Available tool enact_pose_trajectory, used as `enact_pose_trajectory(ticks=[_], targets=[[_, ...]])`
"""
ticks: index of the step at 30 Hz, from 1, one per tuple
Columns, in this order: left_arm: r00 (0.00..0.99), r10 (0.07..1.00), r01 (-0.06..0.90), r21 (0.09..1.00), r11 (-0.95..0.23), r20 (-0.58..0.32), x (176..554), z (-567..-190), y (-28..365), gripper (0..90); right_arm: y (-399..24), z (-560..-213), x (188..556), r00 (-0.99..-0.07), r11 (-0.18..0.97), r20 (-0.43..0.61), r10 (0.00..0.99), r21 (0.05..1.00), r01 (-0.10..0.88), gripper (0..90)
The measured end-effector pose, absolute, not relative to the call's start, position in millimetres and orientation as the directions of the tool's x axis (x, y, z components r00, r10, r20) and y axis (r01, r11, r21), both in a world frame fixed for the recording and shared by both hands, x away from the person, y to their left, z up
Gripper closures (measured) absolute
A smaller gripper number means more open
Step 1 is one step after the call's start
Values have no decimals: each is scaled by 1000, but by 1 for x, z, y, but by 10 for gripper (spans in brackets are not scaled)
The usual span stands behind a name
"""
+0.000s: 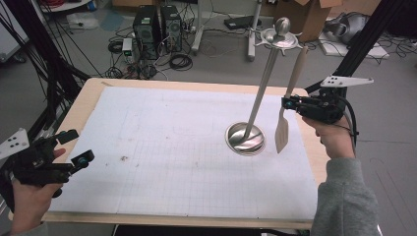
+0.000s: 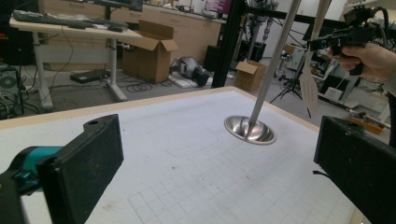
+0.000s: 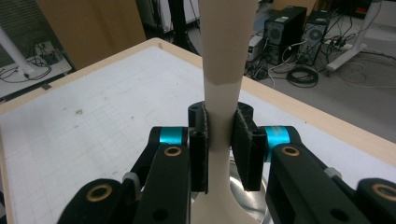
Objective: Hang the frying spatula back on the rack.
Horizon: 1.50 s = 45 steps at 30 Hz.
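So the right hand-held gripper (image 1: 286,103) is clenched on the handle of a pale wooden spatula (image 1: 282,132), pads pressed on both sides of it where the handle narrows, you can see that really well in the right gripper view (image 3: 223,140). The spatula hangs upright, blade down, off the worktop (image 1: 88,105), near its right edge, with its top end up at the hook ring of the metal utensil stand (image 1: 245,139). That stand has a round shiny base sitting on the white gridded sheet (image 1: 172,147) toward the right side, just beside the spatula blade, and a tall pole with a knob on top. The left hand-held gripper (image 1: 74,147) is released, jaws wide apart with nothing between them, over the near left corner of the worktop.
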<state>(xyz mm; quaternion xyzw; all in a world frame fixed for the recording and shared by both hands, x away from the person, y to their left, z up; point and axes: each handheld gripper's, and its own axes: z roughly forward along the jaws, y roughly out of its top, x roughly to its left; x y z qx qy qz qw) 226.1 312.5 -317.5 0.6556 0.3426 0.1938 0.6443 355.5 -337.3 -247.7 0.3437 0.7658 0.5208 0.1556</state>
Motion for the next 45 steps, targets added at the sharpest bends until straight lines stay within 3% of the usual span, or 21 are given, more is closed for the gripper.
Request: enact_pose_trajectory(ticks=[9, 17, 27, 35, 45], targets=[[688, 703, 201, 978, 53, -179, 227, -317, 310, 18, -333, -248, 355, -701, 207, 112, 705, 912, 354, 738], [691, 701, 203, 978, 46, -176, 228, -317, 309, 18, -339, -246, 346, -680, 158, 117, 724, 931, 329, 523], [690, 703, 210, 977, 33, -172, 229, -319, 306, 18, -361, -260, 338, -637, 51, 183, 749, 943, 330, 149], [692, 701, 209, 977, 30, -170, 229, -318, 305, 18, -364, -259, 332, -617, 19, 174, 768, 956, 293, 142], [692, 702, 210, 977, 25, -167, 230, -319, 304, 18, -350, -268, 316, -625, 98, 82, 776, 964, 249, 143]])
